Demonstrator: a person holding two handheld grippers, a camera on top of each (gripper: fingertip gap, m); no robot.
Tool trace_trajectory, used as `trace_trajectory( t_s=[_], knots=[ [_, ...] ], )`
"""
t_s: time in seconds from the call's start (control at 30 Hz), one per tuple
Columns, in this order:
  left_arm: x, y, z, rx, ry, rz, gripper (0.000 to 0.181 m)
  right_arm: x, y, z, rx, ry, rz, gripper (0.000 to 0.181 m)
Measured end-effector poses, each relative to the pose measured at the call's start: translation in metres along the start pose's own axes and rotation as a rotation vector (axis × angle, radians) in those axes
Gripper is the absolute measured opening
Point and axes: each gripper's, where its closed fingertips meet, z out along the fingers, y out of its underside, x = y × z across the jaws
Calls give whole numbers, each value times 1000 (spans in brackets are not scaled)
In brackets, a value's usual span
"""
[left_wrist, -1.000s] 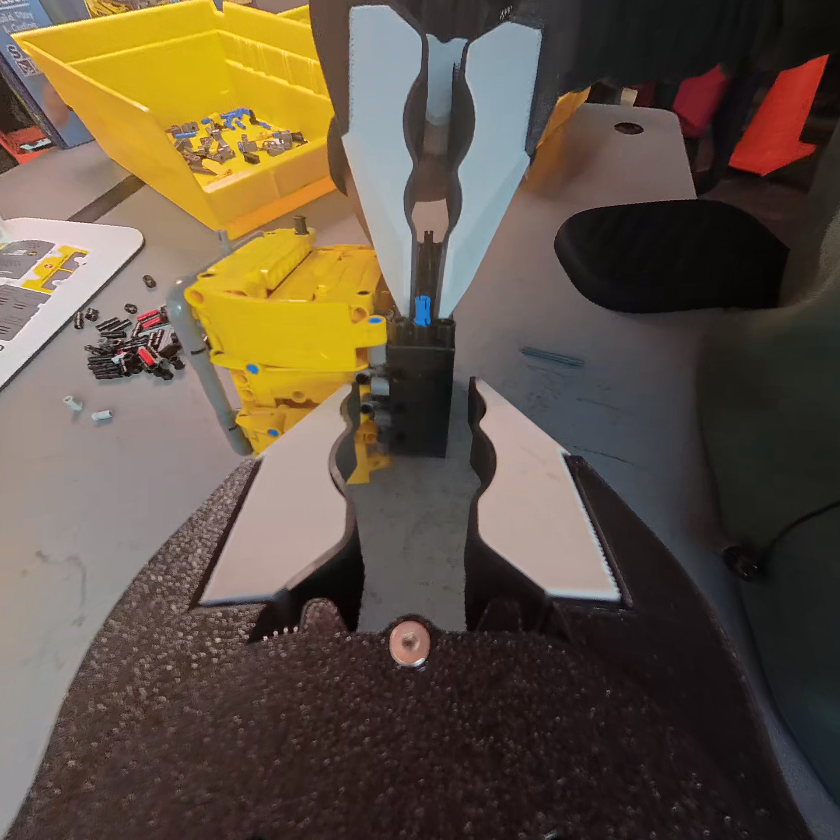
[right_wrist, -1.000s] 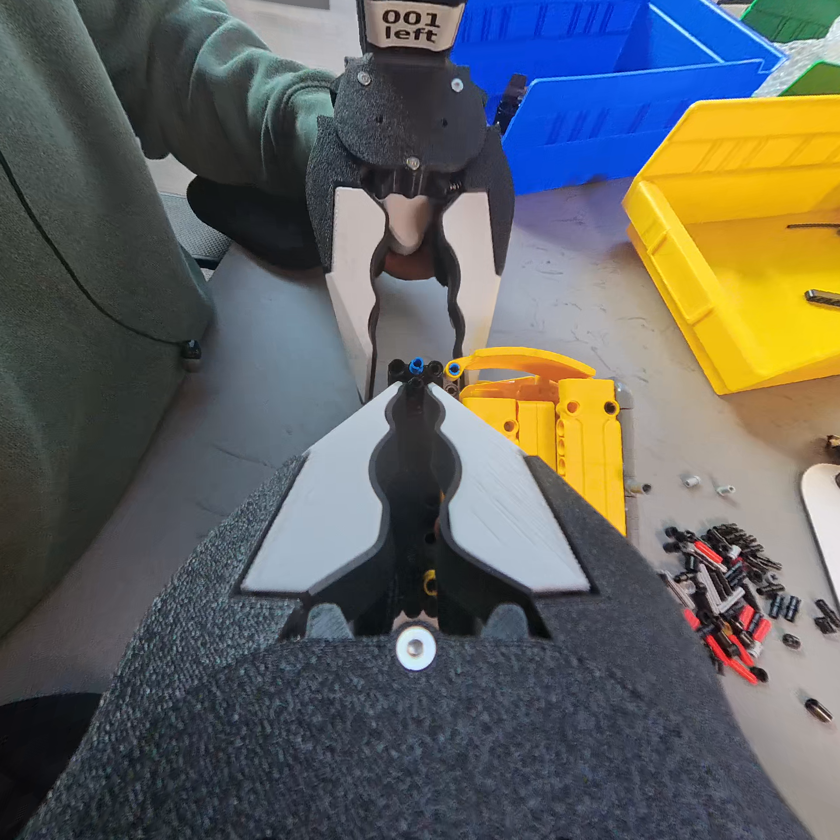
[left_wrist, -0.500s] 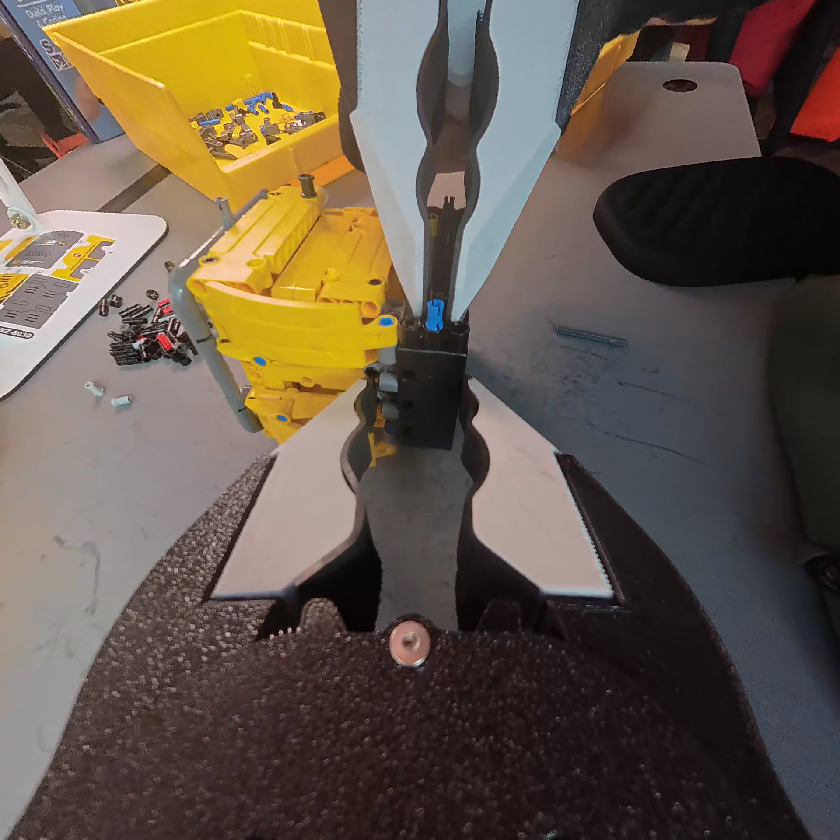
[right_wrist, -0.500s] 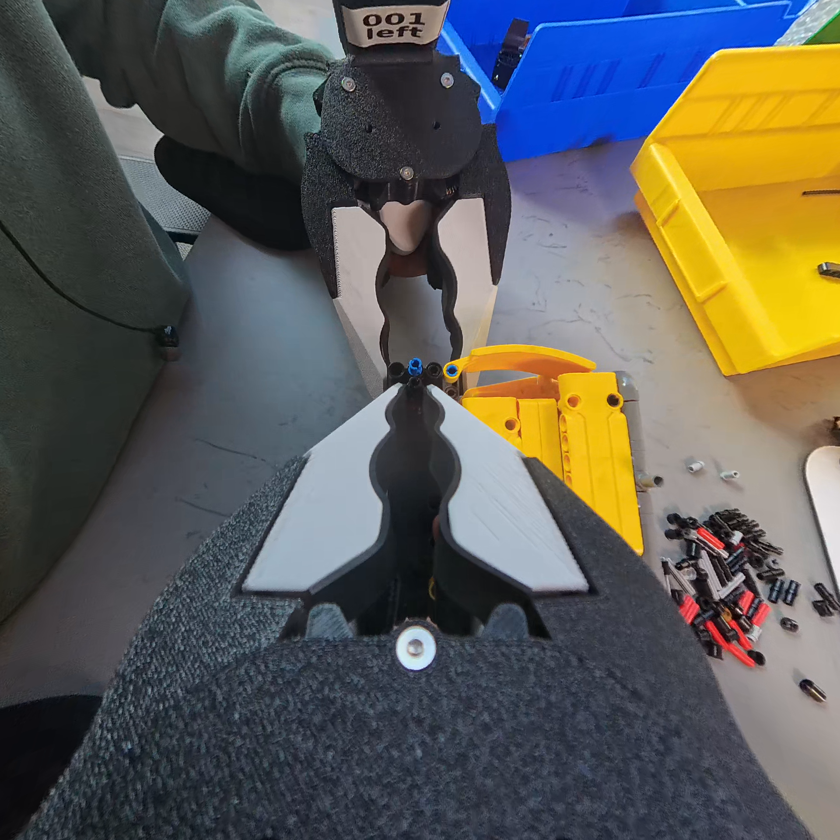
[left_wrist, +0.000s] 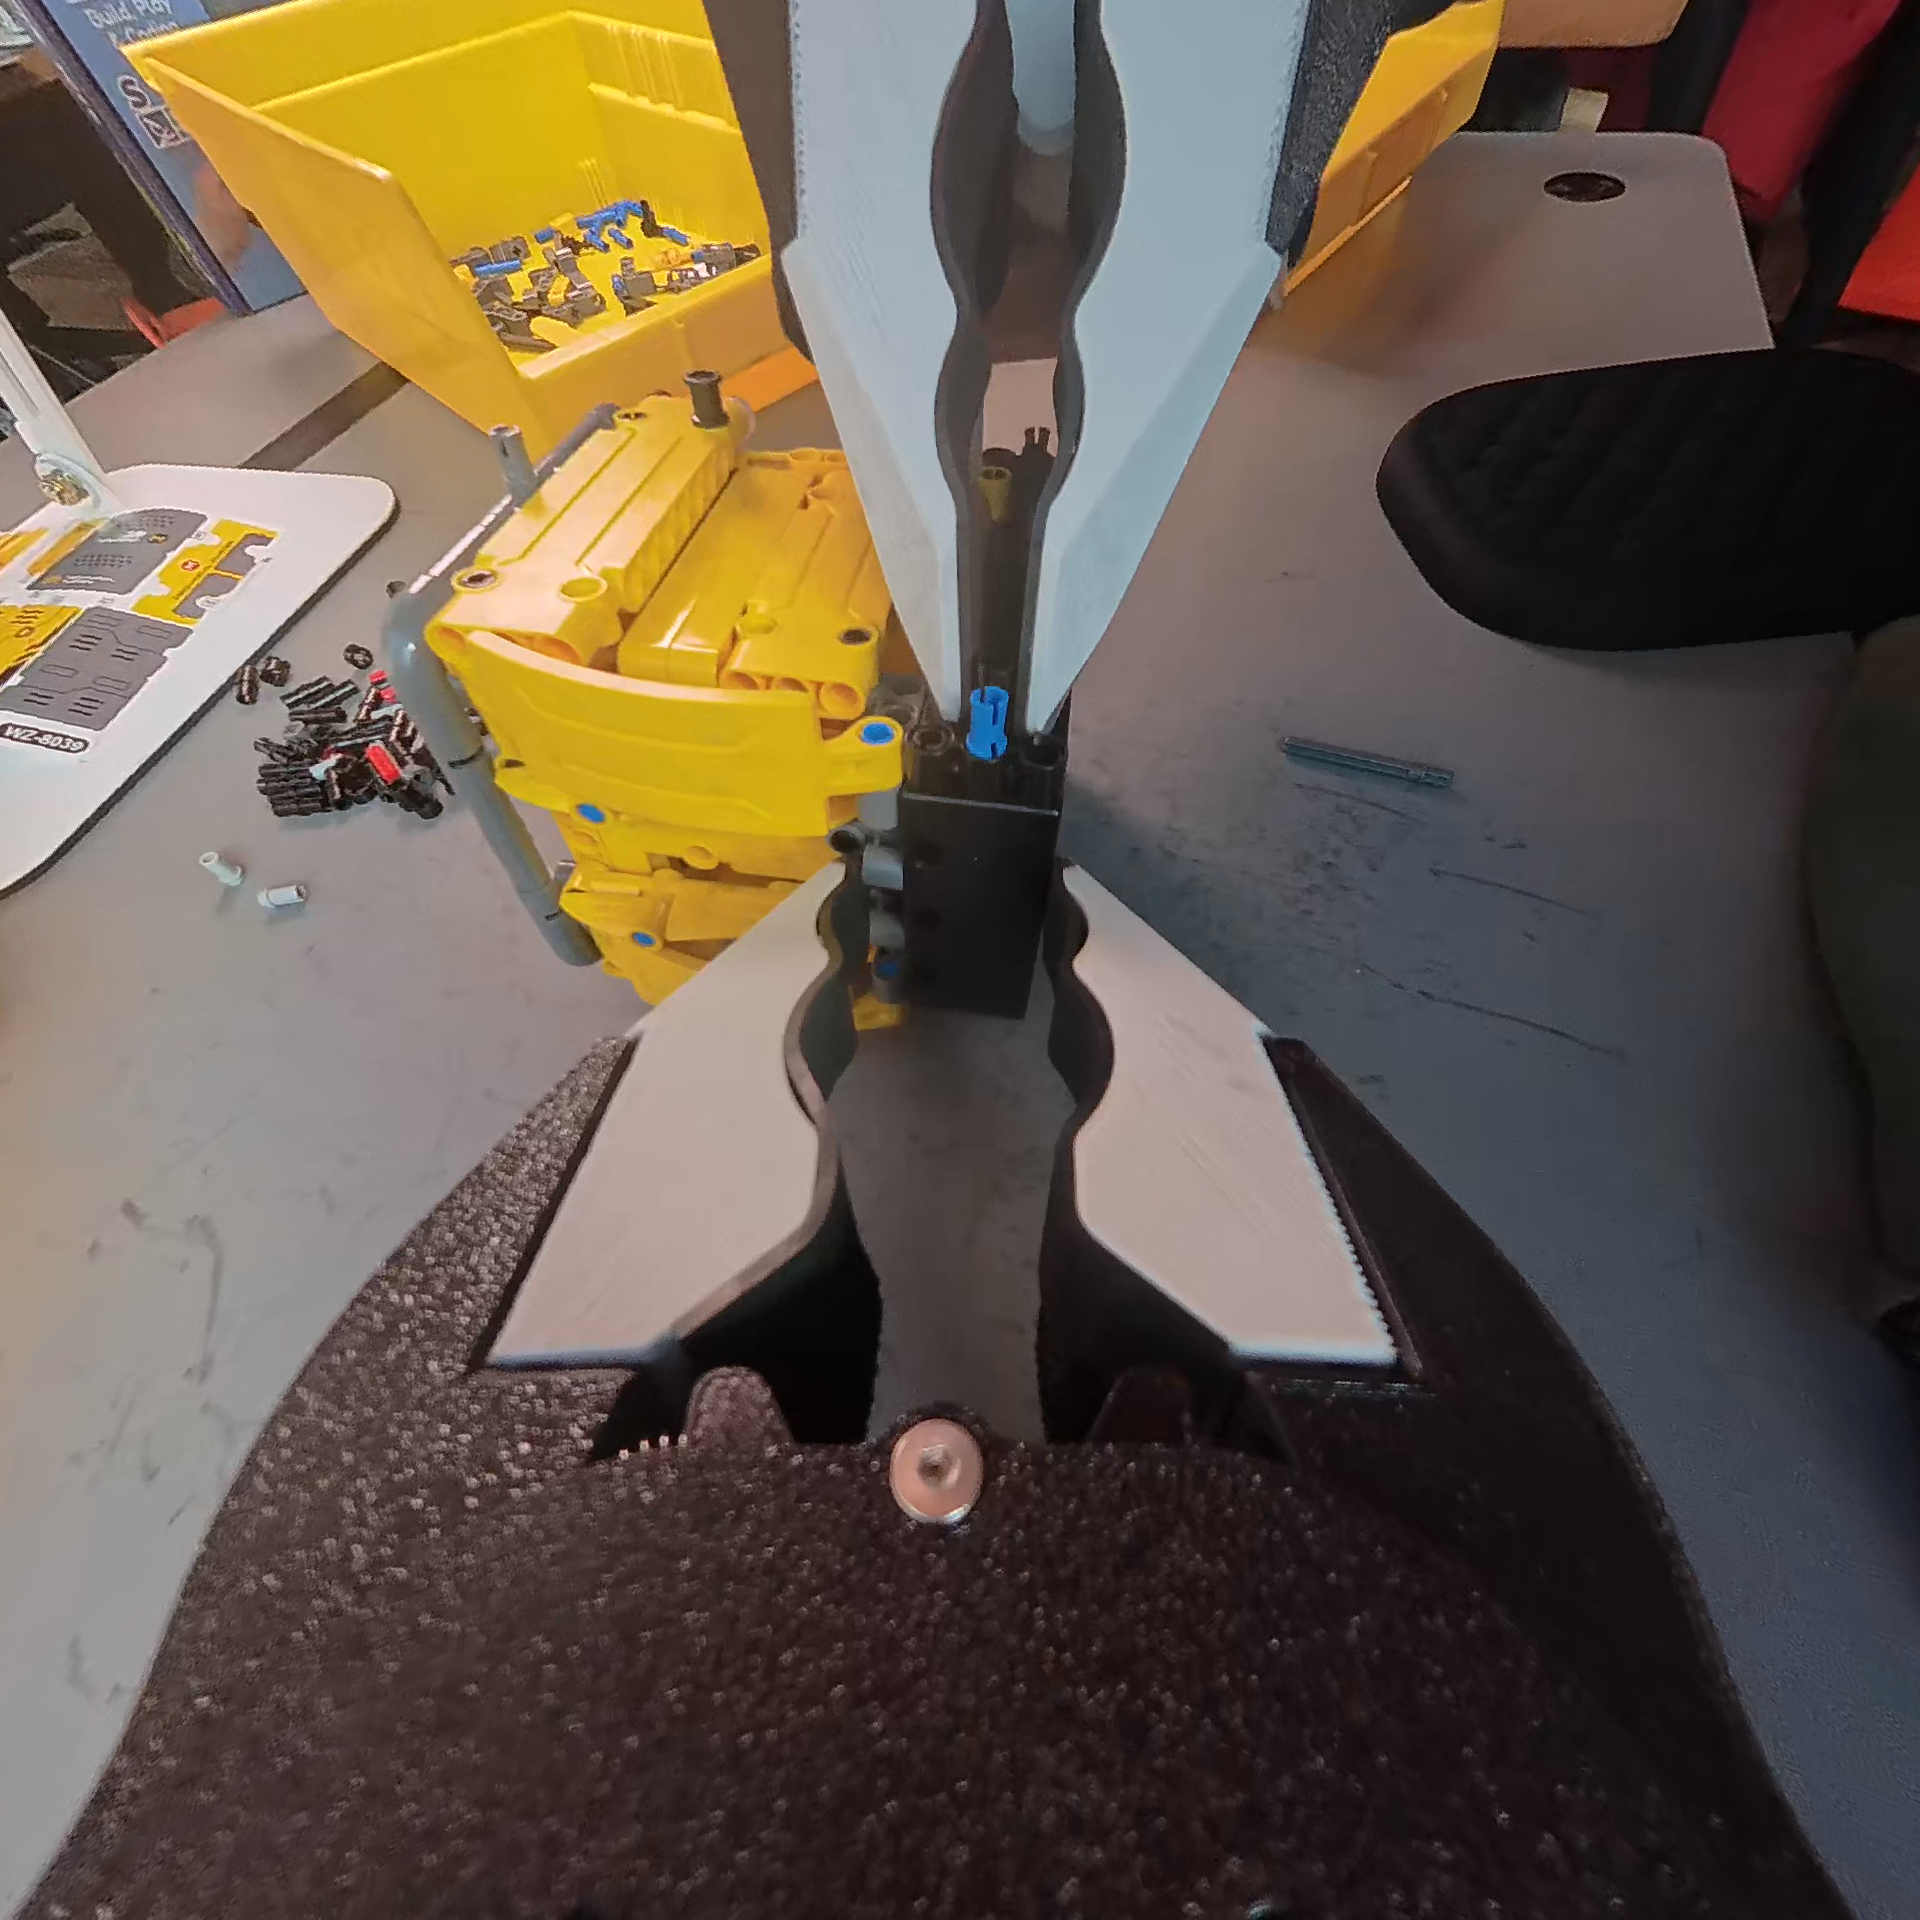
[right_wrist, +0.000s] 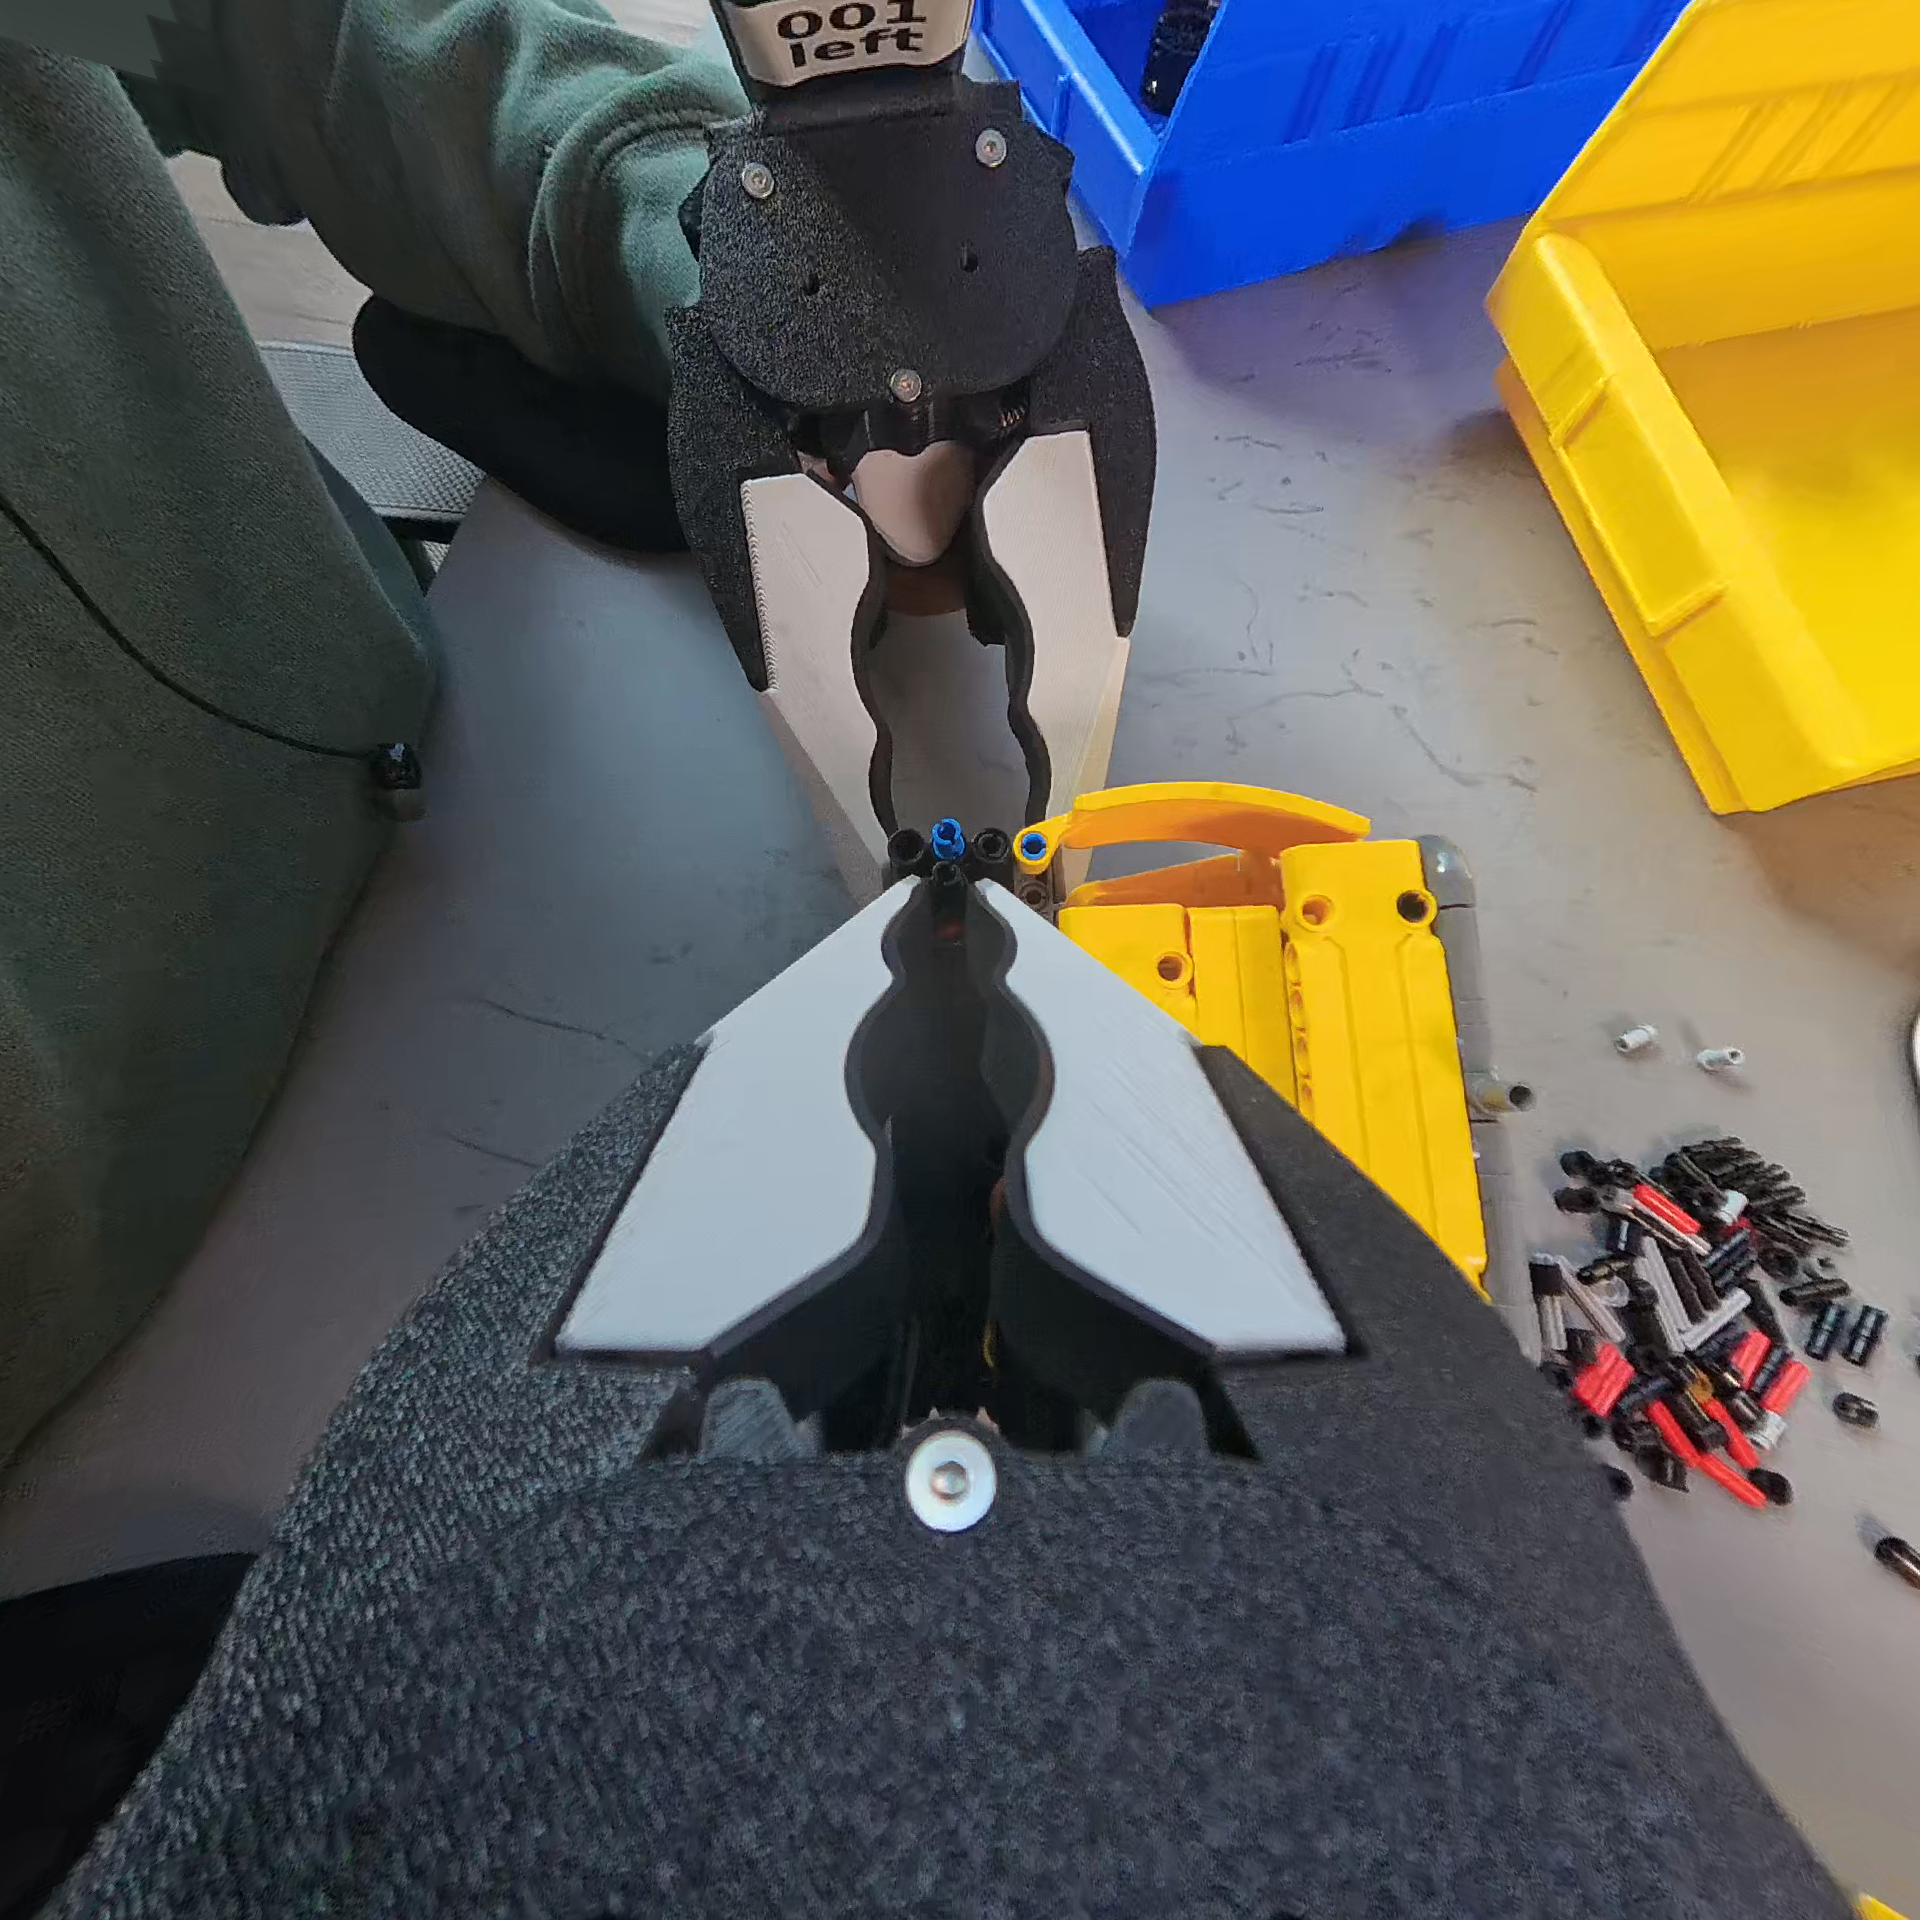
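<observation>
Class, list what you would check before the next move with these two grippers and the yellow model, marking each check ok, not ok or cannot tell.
1. Left gripper open, jaws either side of the black block: ok.
2. Those jaws touching the block: cannot tell.
3. Right gripper shut on a black piece: ok.
4. Its tips above the blue pin: ok.
5. Yellow model resting on the table: ok.

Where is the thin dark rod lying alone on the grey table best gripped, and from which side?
At its middle, from above, with the fingers across its length: the rod lies flat on the table, with bare surface along both long sides.
</observation>
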Motion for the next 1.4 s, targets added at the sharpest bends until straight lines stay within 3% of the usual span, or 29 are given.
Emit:
trace_trajectory(
  t_s=[0.4, 0.73, 1.23, 1.3, 1.4],
  knots=[
    [-1, 1, 1, -4, 0, -12, 33, 1, 0, 0, -7, 5, 24, 4],
    [3, 9, 5, -68, 3, -24, 34, 0, 10, 9, -196, 52, -128, 7],
    [1, 6, 6, -57, -10, -38, 42, 5, 5, 8, -259, 53, -161, 4],
    [-2, 6, 7, -60, -22, -52, 51, 4, 5, 8, -263, 44, -182, 3],
    [-3, 7, 9, -67, -8, -75, 48, 0, 3, 9, -251, 23, -190, 3]
  ],
)
